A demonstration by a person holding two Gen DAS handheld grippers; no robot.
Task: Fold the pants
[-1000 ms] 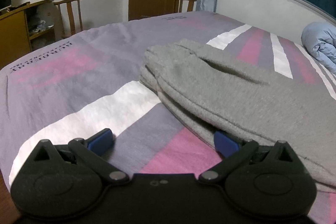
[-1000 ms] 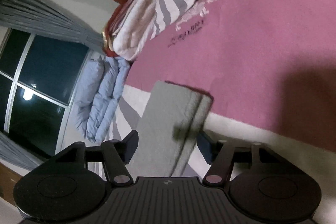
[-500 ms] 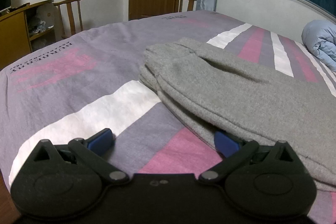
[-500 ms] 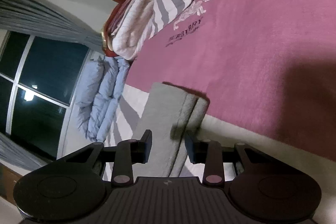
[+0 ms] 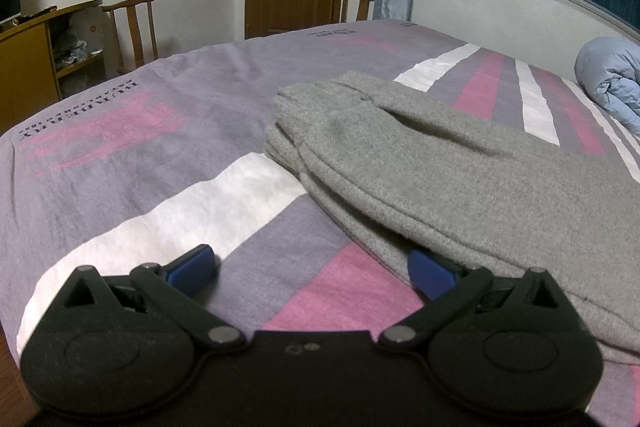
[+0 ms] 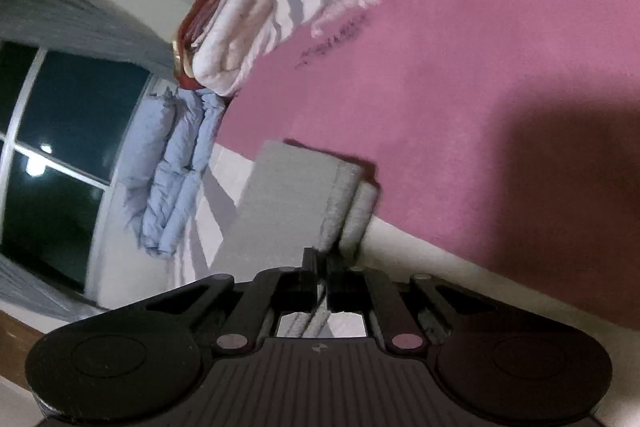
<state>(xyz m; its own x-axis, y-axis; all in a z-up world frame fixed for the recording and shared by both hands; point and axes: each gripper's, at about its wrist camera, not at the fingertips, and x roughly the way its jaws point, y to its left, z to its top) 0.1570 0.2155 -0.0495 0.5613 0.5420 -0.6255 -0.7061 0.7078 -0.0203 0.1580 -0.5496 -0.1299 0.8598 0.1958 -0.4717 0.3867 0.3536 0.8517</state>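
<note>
Grey knit pants lie on the striped bed, folded lengthwise with one leg on the other. My left gripper is open and rests low on the bedcover at the pants' near edge. Its right blue fingertip is tucked under the edge of the cloth; its left one lies on bare cover. In the right wrist view the pants run away from the camera. My right gripper is shut on the pants' near edge, with cloth pinched between its fingers.
The striped purple, pink and white bedcover spreads to the left. A rolled blue duvet lies at the far right by the window. Wooden chairs, a desk and a door stand beyond the bed. Stacked folded bedding lies at the bed's head.
My right gripper has closed from wide open onto the edge of the pants. My left gripper has stayed open and has hardly moved.
</note>
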